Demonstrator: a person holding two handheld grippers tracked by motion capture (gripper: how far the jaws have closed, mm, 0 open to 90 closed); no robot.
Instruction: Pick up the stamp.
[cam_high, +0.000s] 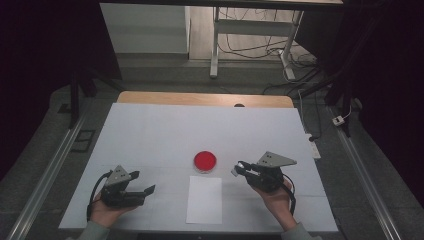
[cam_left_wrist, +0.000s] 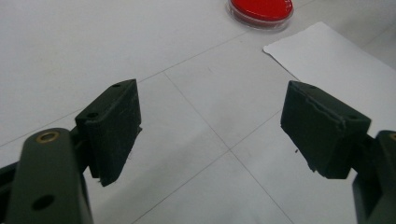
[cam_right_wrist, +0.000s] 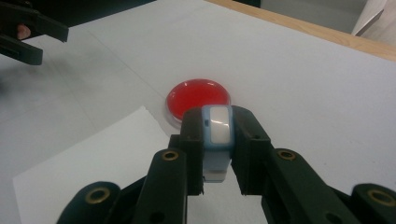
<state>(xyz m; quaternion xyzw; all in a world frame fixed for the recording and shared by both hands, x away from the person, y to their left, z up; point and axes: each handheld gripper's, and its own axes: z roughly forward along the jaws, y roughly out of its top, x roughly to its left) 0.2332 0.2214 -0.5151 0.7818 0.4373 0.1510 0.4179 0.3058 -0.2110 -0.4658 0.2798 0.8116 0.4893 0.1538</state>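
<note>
Right tool clamped on a small blue-and-white block, held above the counter just beside the red dish.
Left tool rests with its jaws wide apart and nothing between them, near the white paper sheet; the block looks bound for the dish, so keeping the grip firm and the block level while easing over the rim seems wise.

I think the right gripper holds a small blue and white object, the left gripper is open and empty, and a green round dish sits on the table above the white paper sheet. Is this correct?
Not quite: the round dish is red, not green, as the high view shows. The rest stands: the right gripper holds the small blue and white object, the left gripper is open and empty, and the dish sits above the white paper sheet.
</note>
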